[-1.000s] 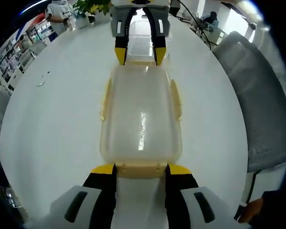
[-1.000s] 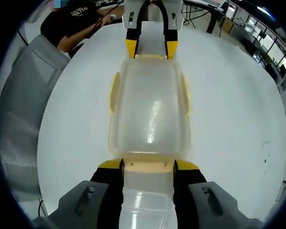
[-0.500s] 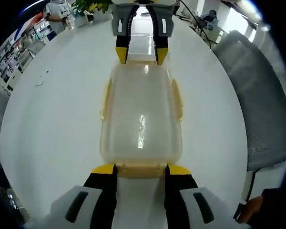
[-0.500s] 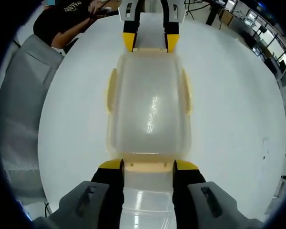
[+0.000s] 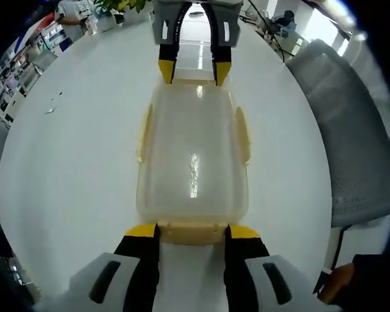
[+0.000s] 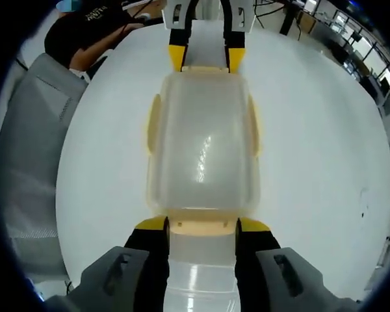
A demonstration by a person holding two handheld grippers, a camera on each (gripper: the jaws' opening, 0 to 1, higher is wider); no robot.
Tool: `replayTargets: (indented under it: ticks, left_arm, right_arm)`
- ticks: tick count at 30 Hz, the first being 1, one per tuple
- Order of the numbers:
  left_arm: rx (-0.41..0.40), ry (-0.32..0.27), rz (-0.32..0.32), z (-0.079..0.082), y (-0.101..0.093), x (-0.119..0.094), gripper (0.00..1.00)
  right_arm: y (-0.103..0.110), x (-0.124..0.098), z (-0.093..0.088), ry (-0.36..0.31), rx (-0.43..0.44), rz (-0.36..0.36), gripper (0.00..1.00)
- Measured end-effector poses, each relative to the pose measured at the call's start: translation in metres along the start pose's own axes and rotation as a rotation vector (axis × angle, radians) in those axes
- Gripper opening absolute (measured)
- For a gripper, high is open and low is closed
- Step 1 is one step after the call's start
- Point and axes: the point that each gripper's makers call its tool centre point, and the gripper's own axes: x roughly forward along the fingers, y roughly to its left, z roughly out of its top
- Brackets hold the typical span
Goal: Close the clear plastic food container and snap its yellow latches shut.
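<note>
In the left gripper view, the left gripper (image 5: pixel 192 229) rises from 6 o'clock, its black, yellow-tipped jaws spread to either side of the near end latch (image 5: pixel 192 231) of the clear plastic food container (image 5: pixel 192 156); whether the tips actually press on the latch cannot be told. The container sits lid-on at the middle of the white table (image 5: pixel 71 149), running lengthwise from 6 toward 12 o'clock. Its lid is cloudy-clear with a bright glare streak down the centre, and pale yellow latches lie along its long sides at 9 and 3 o'clock. No writing can be read on it. At the far end, at 12 o'clock, the right gripper (image 5: pixel 190 70) stands with its jaws apart at the far latch. A grey chair (image 5: pixel 351 130) sits at 3 o'clock.

In the right gripper view the same container (image 6: pixel 201 149) lies ahead of the right gripper (image 6: pixel 201 225), whose parted jaws flank the near latch (image 6: pixel 201 226), and the left gripper (image 6: pixel 203 58) stands at 12 o'clock. A person in a dark shirt (image 6: pixel 84 32) with illegible white lettering sits at 11 o'clock.
</note>
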Motion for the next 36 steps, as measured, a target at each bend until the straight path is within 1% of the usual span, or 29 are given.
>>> replayTargets:
  ticks: [7, 11, 15, 19, 23, 26, 28, 31, 36]
  left_arm:
    - [-0.006, 0.0, -0.002, 0.002, -0.005, -0.012, 0.32]
    - [0.008, 0.01, 0.014, 0.008, -0.006, -0.026, 0.32]
    - [0.018, 0.025, 0.043, 0.014, -0.004, -0.038, 0.32]
    - [0.019, 0.023, 0.066, 0.026, -0.006, -0.051, 0.32]
    - [0.019, 0.027, 0.084, 0.041, -0.009, -0.059, 0.33]
    - [0.017, 0.034, 0.09, 0.051, -0.011, -0.059, 0.33]
    - [0.017, 0.03, 0.099, 0.062, -0.011, -0.06, 0.33]
    - [0.026, 0.024, 0.104, 0.081, -0.01, -0.058, 0.33]
    - [0.038, 0.025, 0.104, 0.107, -0.006, -0.053, 0.33]
  right_arm:
    - [0.006, -0.012, 0.006, -0.021, 0.004, -0.005, 0.35]
    - [0.01, -0.029, 0.008, -0.046, 0.008, -0.023, 0.35]
    - [0.008, -0.046, 0.012, -0.085, 0.005, -0.053, 0.35]
    - [0.009, -0.06, 0.007, -0.091, -0.007, -0.073, 0.35]
    - [0.012, -0.071, -0.001, -0.095, -0.021, -0.089, 0.35]
    - [0.012, -0.082, -0.01, -0.103, -0.027, -0.096, 0.35]
    - [0.012, -0.087, -0.017, -0.102, -0.03, -0.105, 0.35]
    - [0.011, -0.096, -0.033, -0.101, -0.028, -0.115, 0.35]
    - [0.01, -0.105, -0.057, -0.101, -0.017, -0.134, 0.35]
